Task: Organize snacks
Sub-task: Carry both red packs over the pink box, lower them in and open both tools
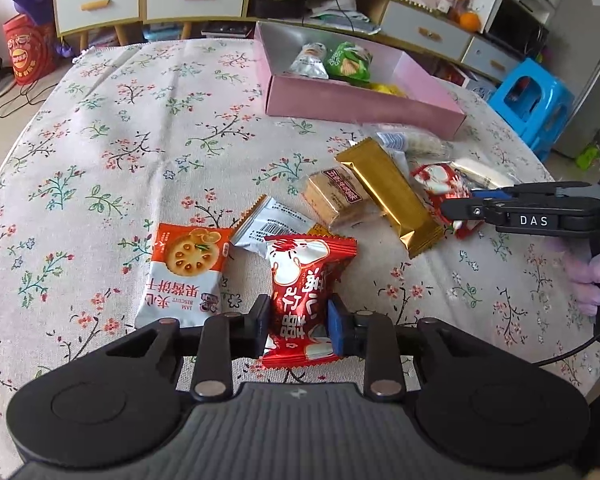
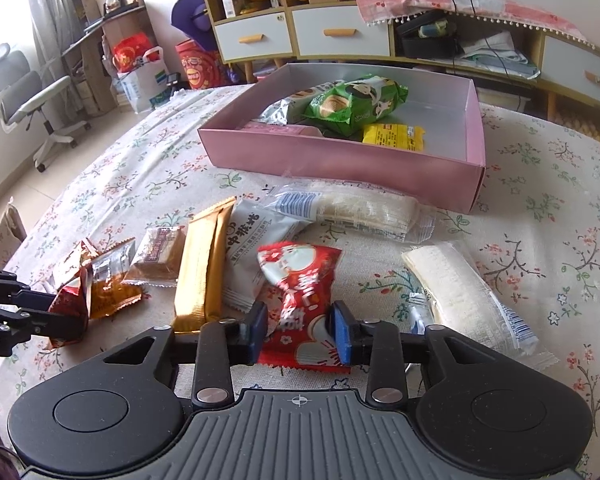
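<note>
Nearest in each wrist view, a gripper is clenched on a red packet. The left gripper (image 1: pixel 299 326) pinches one red snack packet (image 1: pixel 306 296) between its fingers (image 1: pixel 261 326); the right gripper (image 2: pixel 300 330) grasps a second red snack packet (image 2: pixel 300 300) the same way. Both packets look just picked up from the floral desk (image 1: pixel 120 160), so the step in hand seems to be the grasp. The next move calls for carrying each packet far across the pile and over the near wall of the pink box (image 2: pixel 340 168) before letting go.

Loose on the desk I count, besides the two red ones: one orange biscuit packet (image 1: pixel 184 276), one grey packet (image 1: pixel 274 226) lying face down, one brown cake packet (image 1: pixel 334 200), one gold bar (image 1: pixel 388 196), one grey-white packet (image 2: pixel 260 240) and two clear long packets (image 2: pixel 360 210).

Farthest, the box holds four that show: a green bag (image 2: pixel 356 104), a yellow packet (image 2: pixel 394 138), a silver one and a pink one.
</note>
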Tool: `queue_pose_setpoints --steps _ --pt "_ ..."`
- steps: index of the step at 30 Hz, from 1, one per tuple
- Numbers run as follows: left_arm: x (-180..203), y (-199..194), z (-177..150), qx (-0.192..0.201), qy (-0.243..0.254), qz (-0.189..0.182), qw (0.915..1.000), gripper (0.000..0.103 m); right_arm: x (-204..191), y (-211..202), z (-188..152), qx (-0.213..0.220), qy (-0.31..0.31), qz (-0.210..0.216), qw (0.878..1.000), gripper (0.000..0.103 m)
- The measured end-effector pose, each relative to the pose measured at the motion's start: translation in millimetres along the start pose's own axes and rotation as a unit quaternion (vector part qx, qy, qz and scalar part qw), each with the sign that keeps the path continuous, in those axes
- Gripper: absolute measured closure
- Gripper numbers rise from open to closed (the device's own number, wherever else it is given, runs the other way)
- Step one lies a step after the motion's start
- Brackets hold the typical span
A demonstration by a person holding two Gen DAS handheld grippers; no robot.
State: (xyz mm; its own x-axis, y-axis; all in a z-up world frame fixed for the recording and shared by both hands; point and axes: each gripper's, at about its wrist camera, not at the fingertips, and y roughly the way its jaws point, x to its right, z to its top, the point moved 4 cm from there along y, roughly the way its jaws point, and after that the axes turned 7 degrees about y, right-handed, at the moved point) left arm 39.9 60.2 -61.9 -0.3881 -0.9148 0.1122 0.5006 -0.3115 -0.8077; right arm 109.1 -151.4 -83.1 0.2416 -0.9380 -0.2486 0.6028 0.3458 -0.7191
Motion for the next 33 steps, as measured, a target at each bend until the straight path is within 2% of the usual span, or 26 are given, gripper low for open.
queue_pose_setpoints --steps 8,16,24,33 --pt "1 -10 8 0.014 -0.011 -0.002 0.9998 0.079 -1 -7 3 -0.004 0.013 0.002 1.0 0.08" --pt "3 -14 23 0.032 -0.022 -0.003 0.9992 0.079 -1 -20 14 0.012 0.028 0.006 1.0 0.08" --pt "10 -14 55 0.062 -0.041 -0.016 0.9971 0.079 6 -32 39 0.043 0.065 0.01 0.997 0.08" --pt "28 8 96 0.077 -0.069 -0.04 0.9939 0.08 27 -34 76 0.082 0.121 -0.001 0.989 0.08"
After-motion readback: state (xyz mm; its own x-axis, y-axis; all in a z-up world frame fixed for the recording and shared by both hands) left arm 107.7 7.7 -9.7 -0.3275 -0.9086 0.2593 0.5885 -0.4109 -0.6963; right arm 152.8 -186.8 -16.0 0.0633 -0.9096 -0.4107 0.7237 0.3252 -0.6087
